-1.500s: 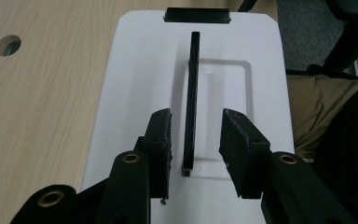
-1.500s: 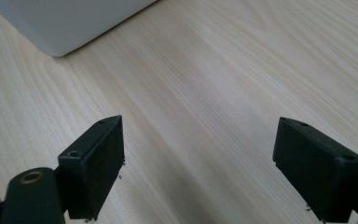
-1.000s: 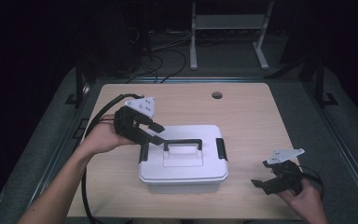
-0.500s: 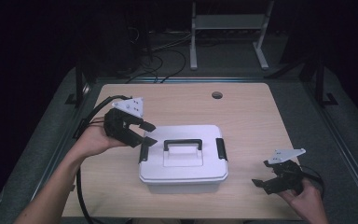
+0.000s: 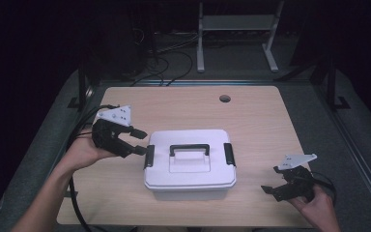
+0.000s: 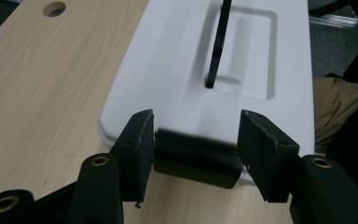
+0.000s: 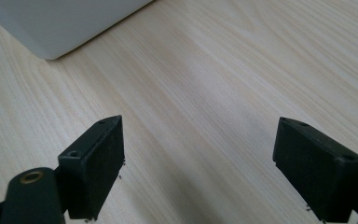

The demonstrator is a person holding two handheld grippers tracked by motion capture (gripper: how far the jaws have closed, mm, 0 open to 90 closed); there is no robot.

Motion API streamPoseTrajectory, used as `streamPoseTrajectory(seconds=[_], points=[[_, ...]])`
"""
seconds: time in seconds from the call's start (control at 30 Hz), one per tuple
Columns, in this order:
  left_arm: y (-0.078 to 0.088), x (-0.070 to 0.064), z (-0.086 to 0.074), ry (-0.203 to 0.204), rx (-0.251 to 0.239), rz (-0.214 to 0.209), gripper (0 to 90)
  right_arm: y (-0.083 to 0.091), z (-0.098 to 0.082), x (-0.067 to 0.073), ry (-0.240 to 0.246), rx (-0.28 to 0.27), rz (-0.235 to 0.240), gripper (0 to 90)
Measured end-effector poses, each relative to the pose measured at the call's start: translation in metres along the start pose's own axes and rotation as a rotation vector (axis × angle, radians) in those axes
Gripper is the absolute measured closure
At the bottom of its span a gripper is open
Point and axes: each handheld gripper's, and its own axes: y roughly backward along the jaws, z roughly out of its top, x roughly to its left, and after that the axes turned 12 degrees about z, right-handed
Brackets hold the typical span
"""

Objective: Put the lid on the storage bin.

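Observation:
A white lidded box [image 5: 191, 169] with a black handle [image 5: 189, 147] sits mid-table, a black latch at each end. My left gripper [image 5: 141, 142] is at the box's left end, pointing at the left latch [image 5: 149, 155]. In the left gripper view that latch [image 6: 196, 158] lies between the tips of my left gripper [image 6: 196, 135]. Its jaws have just been opening and do not clamp the latch. My right gripper [image 5: 271, 179] hovers low over the table's front right, open, with bare wood between the jaws of the gripper [image 7: 200, 135].
The box's right latch [image 5: 229, 153] faces my right hand. A cable hole [image 5: 224, 98] lies in the wooden table [image 5: 251, 121] at the back. A metal rack [image 5: 232, 43] stands beyond the far edge. The left gripper's cable [image 5: 75, 203] trails off the front left.
My left gripper has drawn back leftward and slightly down from over the lid's left end to just beside the left latch, its jaws wider. The right hand has stayed put.

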Motion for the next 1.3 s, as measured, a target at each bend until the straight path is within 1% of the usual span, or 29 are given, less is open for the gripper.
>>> streamPoseTrajectory(seconds=[0.07, 0.17, 0.3, 0.53, 0.63, 0.8, 0.97, 1.07, 1.13, 1.17, 1.3], points=[[0.002, 0.000, -0.006, 0.010, 0.001, 0.007, 44.4, 0.001, 0.000, 0.000, 0.005, 0.001, -0.002, 15.9], [0.005, 0.001, -0.016, 0.033, 0.001, 0.016, 43.4, 0.001, -0.001, 0.000, 0.000, 0.003, 0.000, 15.9], [0.007, -0.001, -0.028, 0.043, 0.008, 0.028, 41.8, 0.001, 0.000, 0.000, -0.001, 0.001, 0.001, 15.9], [0.009, -0.001, -0.046, 0.075, 0.001, 0.037, 39.1, 0.001, -0.001, 0.001, -0.002, 0.001, 0.003, 15.9], [0.009, -0.003, -0.052, 0.078, 0.005, 0.042, 38.5, 0.001, -0.001, 0.001, -0.003, 0.000, 0.003, 15.9], [0.007, -0.006, -0.064, 0.097, 0.001, 0.043, 36.7, 0.001, -0.001, 0.001, -0.008, 0.002, 0.004, 15.9], [0.005, -0.008, -0.073, 0.106, 0.005, 0.053, 35.5, 0.000, -0.001, 0.002, -0.008, 0.003, 0.005, 15.9], [0.004, -0.010, -0.077, 0.100, 0.018, 0.060, 33.7, 0.000, -0.001, 0.002, -0.009, 0.003, 0.005, 15.9], [0.002, -0.012, -0.080, 0.104, 0.015, 0.063, 33.1, 0.000, -0.002, 0.002, -0.004, 0.006, 0.003, 15.9], [0.001, -0.013, -0.082, 0.106, 0.015, 0.061, 32.7, 0.000, -0.002, 0.003, -0.009, 0.004, 0.005, 15.9], [-0.001, -0.016, -0.089, 0.110, 0.019, 0.073, 31.1, 0.000, -0.002, 0.003, -0.009, 0.005, 0.003, 15.9]])
